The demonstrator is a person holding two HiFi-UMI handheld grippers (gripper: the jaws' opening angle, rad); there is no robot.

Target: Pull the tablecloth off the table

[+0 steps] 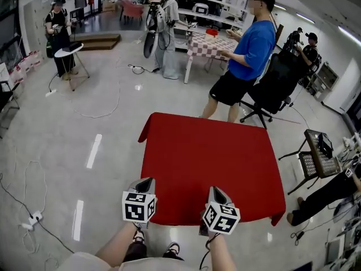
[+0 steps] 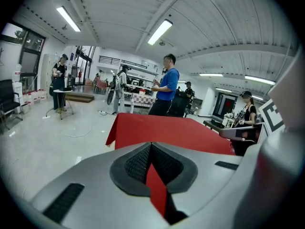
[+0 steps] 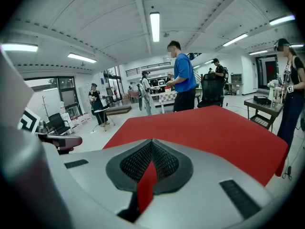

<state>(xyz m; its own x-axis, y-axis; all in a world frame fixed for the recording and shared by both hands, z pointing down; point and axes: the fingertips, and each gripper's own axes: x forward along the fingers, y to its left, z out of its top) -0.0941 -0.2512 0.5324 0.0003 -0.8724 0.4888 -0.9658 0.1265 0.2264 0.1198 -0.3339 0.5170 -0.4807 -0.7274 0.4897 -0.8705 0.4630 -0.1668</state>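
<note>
Here, in the head view, the red tablecloth lies spread flat over the table, which it covers completely so that none of it shows. The near edge hangs toward the operator and the corners droop at both sides. The left gripper and the right gripper sit on that near edge, well apart from each other. Two spaced hold points probably let the cloth be drawn evenly without bunching to one side. A person in a blue shirt stands just beyond the far edge, apart from the cloth.

In the left gripper view, the jaws are closed. A narrow fold of the red fabric is pinched between the black ribbed pads and runs down through the seam where they meet. The rest of the cloth stretches away flat ahead of the jaws.

In the right gripper view, the arrangement is mirrored. The jaws are closed, and a thin red fold is clamped between the pads. The cloth surface extends forward and to the right.

Status: both grips appear established at the hem, and the cloth is fully on the table. The next action is judged to be a level pull toward the operator. Unequal pulling could slip the thin fold out of one grip.
</note>
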